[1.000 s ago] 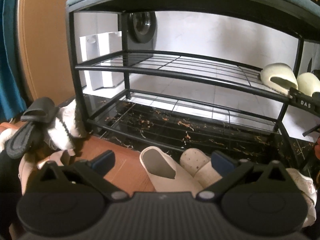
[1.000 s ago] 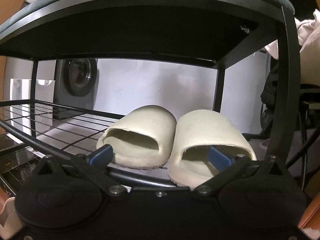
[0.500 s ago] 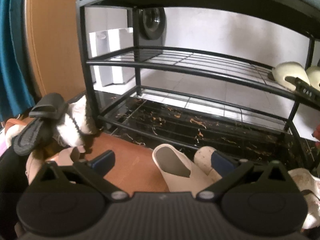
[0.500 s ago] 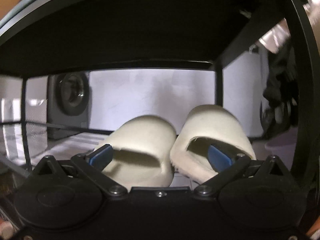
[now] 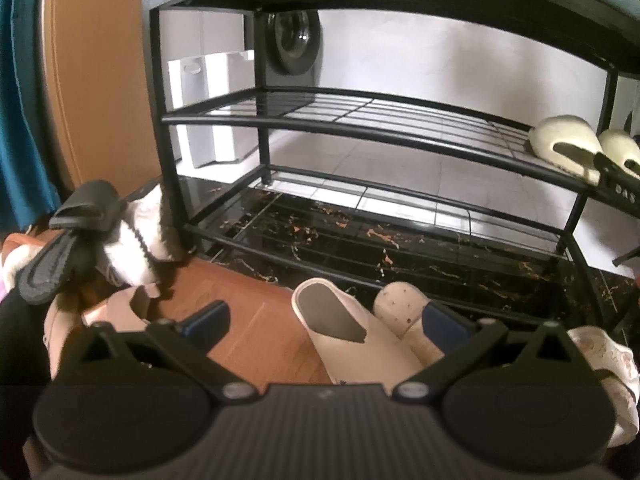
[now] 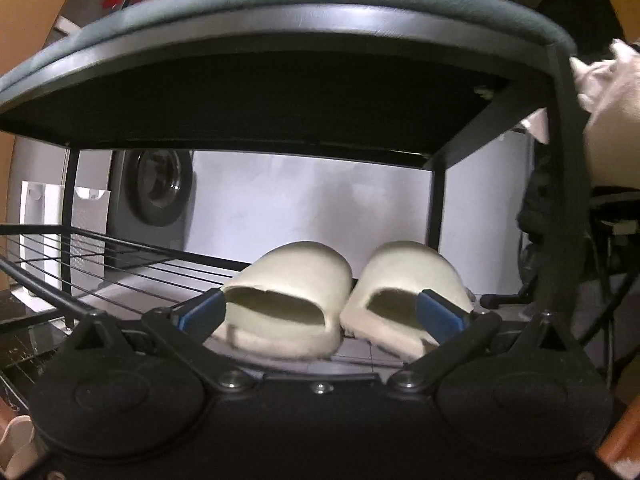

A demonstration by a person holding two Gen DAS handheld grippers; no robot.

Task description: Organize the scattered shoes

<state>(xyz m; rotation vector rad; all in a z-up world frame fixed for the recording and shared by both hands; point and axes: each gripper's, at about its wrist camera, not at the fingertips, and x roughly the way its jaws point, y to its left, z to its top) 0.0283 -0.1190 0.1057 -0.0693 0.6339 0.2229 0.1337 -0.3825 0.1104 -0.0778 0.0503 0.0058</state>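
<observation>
pink slipper (image 5: pixel 344 332) lies lengthwise just ahead of the left gripper (image 5: pixel 324 320), nearer than the right gripper (image 6: pixel 320 312); both gape, holding nothing.

Right cream slide (image 5: pixel 619 148) cut by frame edge, part hidden behind right gripper (image 5: pixel 612 168). Speckled clog (image 5: pixel 400 310) heel hidden behind left gripper's finger (image 5: pixel 444 326).

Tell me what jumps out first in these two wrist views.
The pair of cream slides sits side by side at the right end of the black shoe rack's upper wire shelf, framed between the right gripper's open jaws. In the left wrist view the rest of both shelves looks bare, while a beige mule and a perforated clog lie on the floor by the open left gripper, and a heap of shoes lies left of the rack.
</observation>
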